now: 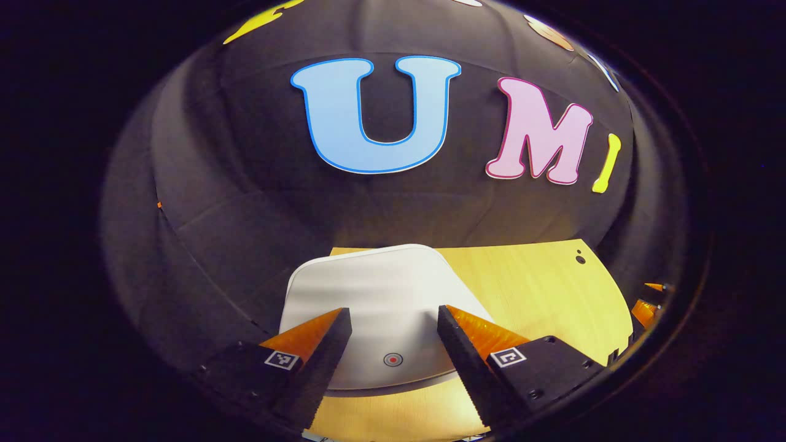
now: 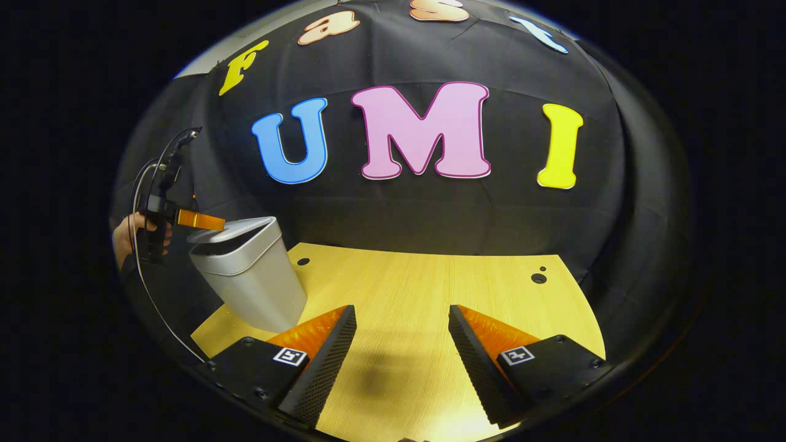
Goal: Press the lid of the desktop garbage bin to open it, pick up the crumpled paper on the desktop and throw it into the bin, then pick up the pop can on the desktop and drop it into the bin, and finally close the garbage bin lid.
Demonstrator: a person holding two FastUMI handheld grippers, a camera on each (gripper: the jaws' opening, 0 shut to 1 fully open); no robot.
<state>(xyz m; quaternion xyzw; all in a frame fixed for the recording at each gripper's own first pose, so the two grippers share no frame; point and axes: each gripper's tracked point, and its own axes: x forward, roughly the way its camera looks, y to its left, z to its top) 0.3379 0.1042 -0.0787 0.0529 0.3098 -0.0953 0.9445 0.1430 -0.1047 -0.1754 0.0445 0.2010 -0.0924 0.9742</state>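
A silver-grey desktop bin (image 2: 249, 276) stands on the wooden table at the left of the right gripper view, its white lid (image 1: 374, 313) lying flat and closed. A small round mark (image 1: 393, 360) sits near the lid's front edge. My left gripper (image 1: 393, 319) is open just above the lid, fingers either side of that mark. In the right gripper view the left gripper (image 2: 206, 221) hovers over the bin's top, held by a hand (image 2: 126, 236). My right gripper (image 2: 402, 316) is open over bare table with nothing between its fingers.
The wooden table (image 2: 430, 288) reaches back to the black cloth wall. Small dark holes (image 2: 538, 278) mark the tabletop at the far right, and another hole (image 2: 303, 261) lies behind the bin. A cable (image 2: 147, 288) hangs from the left gripper.
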